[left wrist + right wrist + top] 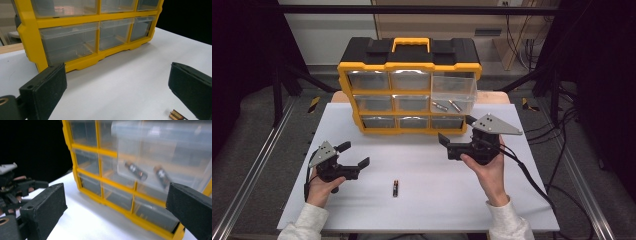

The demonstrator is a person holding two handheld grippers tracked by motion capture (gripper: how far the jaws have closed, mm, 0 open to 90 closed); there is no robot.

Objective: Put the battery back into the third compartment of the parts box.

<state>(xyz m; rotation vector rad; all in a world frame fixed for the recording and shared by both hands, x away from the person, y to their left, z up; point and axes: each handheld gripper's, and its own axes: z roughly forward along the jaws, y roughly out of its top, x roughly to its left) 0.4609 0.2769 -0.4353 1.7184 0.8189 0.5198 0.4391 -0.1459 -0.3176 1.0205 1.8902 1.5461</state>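
On white tabletop: lying loose, small black-and-gold battery; hovering wide-jawed and empty, left gripper, right gripper.

High overhead view; two low close gripper views, sharing the organizer.

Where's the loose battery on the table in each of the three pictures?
High view: the battery lies low on the white table, between the two hands.
Left gripper view: its end pokes in at the bottom edge, beside the right-hand jaw.
Right gripper view: not in it; the two batteries there sit in the pulled-out drawer.
Shared landmark: the yellow organizer.
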